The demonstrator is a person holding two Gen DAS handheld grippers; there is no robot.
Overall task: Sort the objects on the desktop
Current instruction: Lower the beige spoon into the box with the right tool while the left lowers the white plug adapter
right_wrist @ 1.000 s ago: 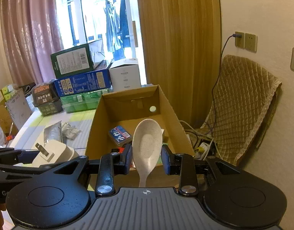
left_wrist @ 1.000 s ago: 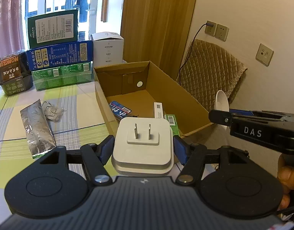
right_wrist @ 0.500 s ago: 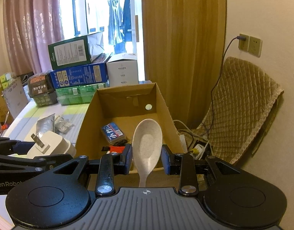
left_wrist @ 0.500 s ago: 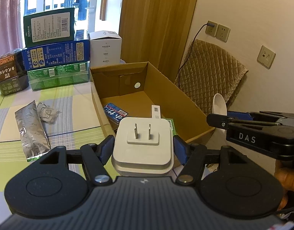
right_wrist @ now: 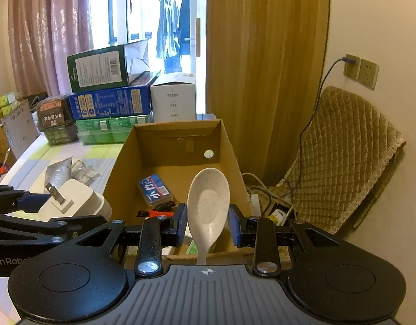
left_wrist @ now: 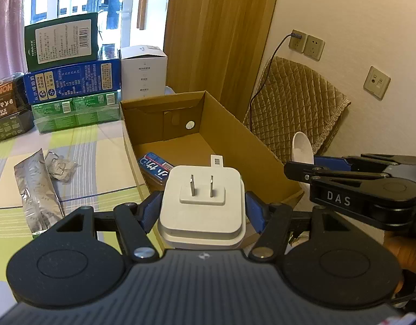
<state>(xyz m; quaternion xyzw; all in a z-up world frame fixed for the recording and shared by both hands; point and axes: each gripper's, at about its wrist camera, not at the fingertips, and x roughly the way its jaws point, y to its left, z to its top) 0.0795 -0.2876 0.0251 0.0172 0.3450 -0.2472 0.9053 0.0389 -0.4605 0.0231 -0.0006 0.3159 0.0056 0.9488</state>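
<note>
— Gripping the white plug adapter (left_wrist: 202, 205) on both flanks, the left gripper (left_wrist: 202, 209) has its blue pads pressed against the adapter's sides. Which way does it face?

— Its two flat prongs point forward along the fingers, toward the open cardboard box (left_wrist: 251, 146). The adapter is held above the box's near edge, by the checked tablecloth (left_wrist: 99, 162).

— And the right gripper (right_wrist: 208, 223)?

— It carries a speckled white spoon (right_wrist: 208, 203). The spoon's long axis runs along the fingers, bowl forward and up, hollow side facing the camera, handle running back under the gripper body. The blue pads stand a little apart from the bowl's edges; where the handle is pinched cannot be seen.

— Where does the spoon sit?

— Above the box's near end. Inside the box lies a blue tin (right_wrist: 155, 189) and some smaller items.
</note>
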